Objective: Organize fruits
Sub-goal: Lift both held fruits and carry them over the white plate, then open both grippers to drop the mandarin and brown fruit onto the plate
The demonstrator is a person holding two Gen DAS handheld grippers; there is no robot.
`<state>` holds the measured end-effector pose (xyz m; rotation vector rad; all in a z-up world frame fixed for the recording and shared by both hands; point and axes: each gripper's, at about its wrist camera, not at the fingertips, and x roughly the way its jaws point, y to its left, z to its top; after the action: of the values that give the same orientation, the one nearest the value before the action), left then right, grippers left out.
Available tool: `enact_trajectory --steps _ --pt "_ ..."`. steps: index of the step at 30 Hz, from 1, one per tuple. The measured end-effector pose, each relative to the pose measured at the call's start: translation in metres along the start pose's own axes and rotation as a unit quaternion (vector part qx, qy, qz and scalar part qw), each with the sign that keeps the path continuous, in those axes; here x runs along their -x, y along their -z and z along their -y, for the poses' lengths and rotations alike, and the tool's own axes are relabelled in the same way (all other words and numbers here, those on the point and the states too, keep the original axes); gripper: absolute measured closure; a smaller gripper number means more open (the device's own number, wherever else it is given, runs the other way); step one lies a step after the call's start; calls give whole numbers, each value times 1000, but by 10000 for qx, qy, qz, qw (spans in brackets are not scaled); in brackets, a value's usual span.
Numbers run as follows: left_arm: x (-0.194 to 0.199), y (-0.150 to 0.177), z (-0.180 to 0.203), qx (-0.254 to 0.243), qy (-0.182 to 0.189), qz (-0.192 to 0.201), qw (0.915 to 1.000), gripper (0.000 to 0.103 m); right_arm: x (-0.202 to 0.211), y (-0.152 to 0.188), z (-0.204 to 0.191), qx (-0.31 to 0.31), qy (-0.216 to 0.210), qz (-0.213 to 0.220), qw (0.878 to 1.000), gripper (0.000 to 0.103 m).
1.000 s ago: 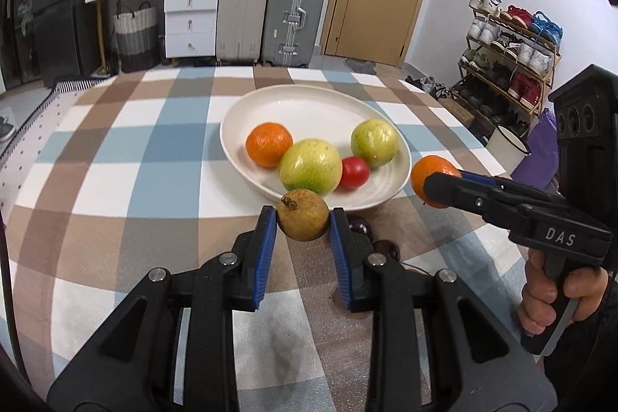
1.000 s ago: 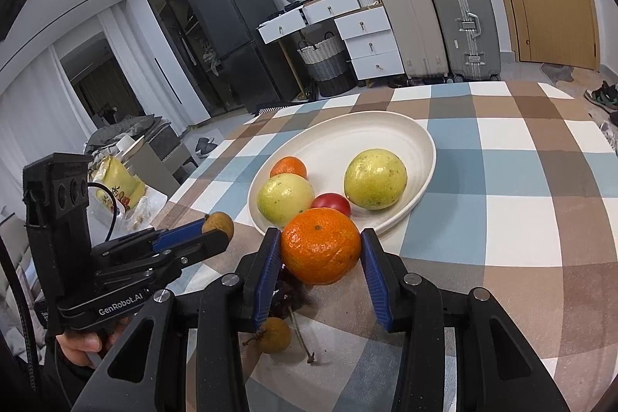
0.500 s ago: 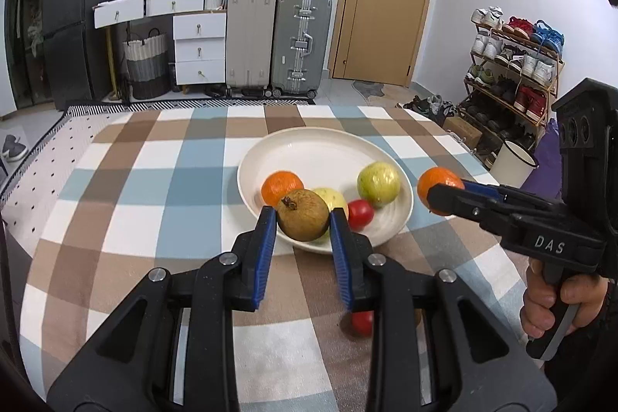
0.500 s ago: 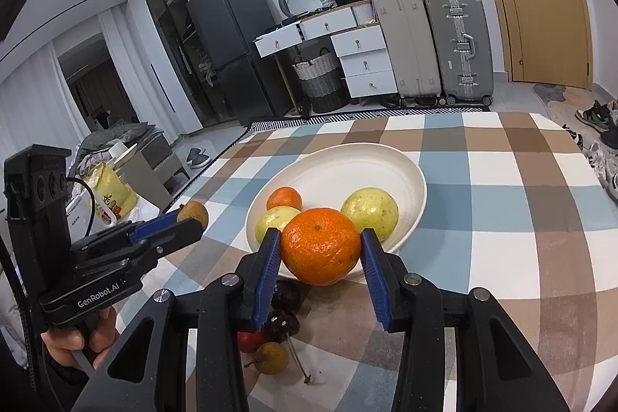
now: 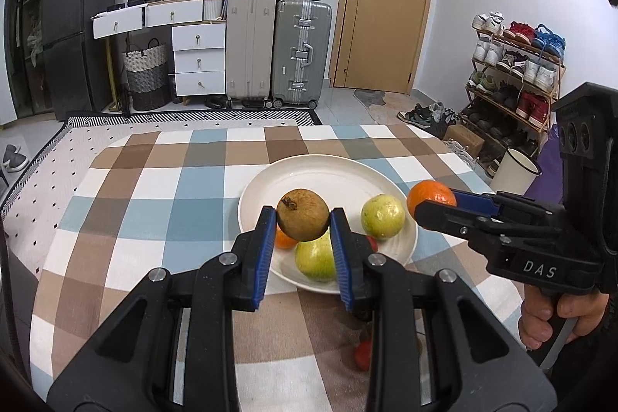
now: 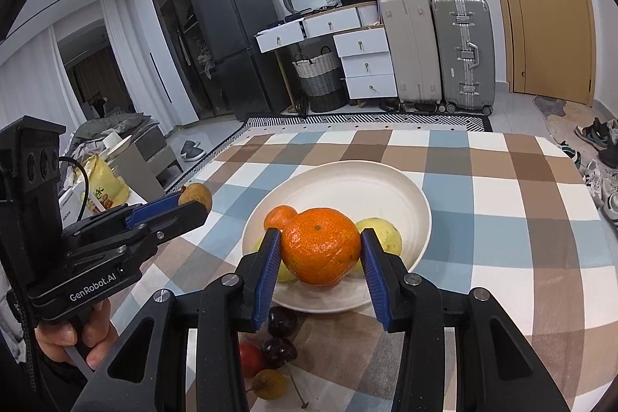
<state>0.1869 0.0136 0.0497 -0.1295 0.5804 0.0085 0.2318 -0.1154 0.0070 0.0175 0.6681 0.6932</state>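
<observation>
Carrying fruit to the plate (image 5: 266, 180): the left hand-held gripper (image 5: 303, 219) grips a brown fruit (image 5: 302, 215), the right hand-held gripper (image 6: 320, 250) an orange (image 6: 320, 251), both held above the plate's near rim. Next, presumably, each lowers into a bare spot and releases; small fruits (image 6: 279, 346) remain at the surface's near edge.

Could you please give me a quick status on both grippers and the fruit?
Left gripper shut on brown fruit. Right gripper shut on orange. Both above white plate; nothing blocking.

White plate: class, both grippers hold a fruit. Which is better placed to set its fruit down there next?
Probably the left gripper: its brown fruit appears over the white plate, while the right gripper holds its orange around the rim.
</observation>
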Motion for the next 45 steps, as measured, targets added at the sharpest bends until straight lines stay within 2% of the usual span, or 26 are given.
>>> enact_trajectory --steps 22,29,33,37,39,41,43,44,45 --pt "-96 -20 3 -29 -58 -376 9993 77 -65 -30 27 -401 325 -311 9982 61" --pt "-108 -20 6 -94 -79 -452 9989 77 -72 -34 32 -384 280 -365 9982 60" --pt "-102 -20 8 -126 -71 -446 9989 76 -63 -34 28 -257 320 -220 9989 53" --pt "-96 -19 9 -176 -105 -416 9989 65 -55 -36 29 -251 365 -158 9989 50" --pt "-92 -19 9 -182 -145 -388 9990 57 -50 -36 30 -266 382 -111 9989 40" --pt "-86 -19 8 -152 -210 -300 9992 40 -44 -37 32 -266 378 -23 9989 34" --pt "-79 -19 8 -135 -233 -228 9994 26 -39 -38 32 -251 413 20 9988 29" --pt "-75 -18 7 -136 -247 -192 9994 21 -36 -38 33 -249 418 38 9988 24" --pt "-72 -18 8 -146 -272 -149 9994 21 -33 -37 33 -252 409 57 9988 20"
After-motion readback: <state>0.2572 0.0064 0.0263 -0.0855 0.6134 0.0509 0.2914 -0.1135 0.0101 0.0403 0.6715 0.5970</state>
